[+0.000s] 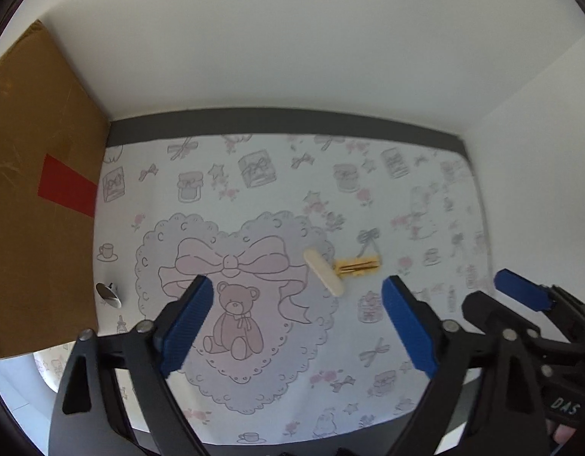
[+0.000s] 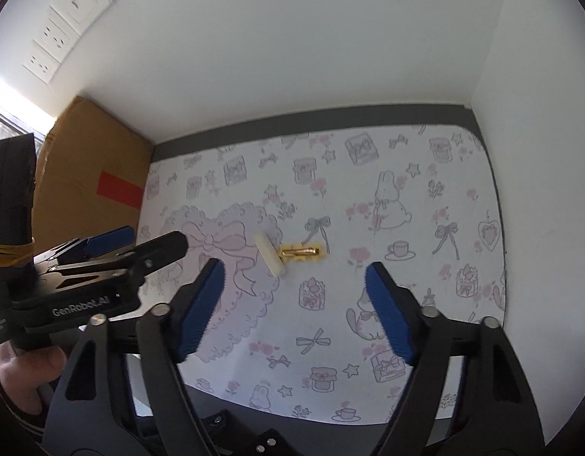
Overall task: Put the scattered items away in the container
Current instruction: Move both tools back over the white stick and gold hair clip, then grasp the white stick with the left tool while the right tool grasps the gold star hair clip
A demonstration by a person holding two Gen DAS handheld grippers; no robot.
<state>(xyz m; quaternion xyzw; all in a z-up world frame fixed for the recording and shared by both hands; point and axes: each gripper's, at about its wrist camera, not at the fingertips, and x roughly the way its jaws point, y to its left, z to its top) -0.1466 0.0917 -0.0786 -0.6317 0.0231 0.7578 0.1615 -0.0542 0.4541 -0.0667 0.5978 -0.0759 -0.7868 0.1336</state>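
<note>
Ribbed blue pads (image 1: 186, 323) gape above perhaps-wooden cream stick (image 1: 323, 272).

The mat (image 1: 254, 399) is white, printed all over with grey-outlined bows, stars, jars, teacups and rabbits among small pink flowers, and towards its left edge it bears a large scalloped heart with a pink bow and a pinkish-brown teddy bear. Near the middle of the mat lie a cream-white clip (image 1: 324, 272) and a yellow clip (image 1: 358, 266) with a gold bar, while a shiny silver piece (image 1: 108, 295) sits at the left edge beside a brown cardboard box (image 1: 34, 228) with a red patch. Both the left gripper (image 1: 296, 323) and the right gripper (image 2: 292, 309) are black with ribbed blue pads (image 2: 201, 311).
</note>
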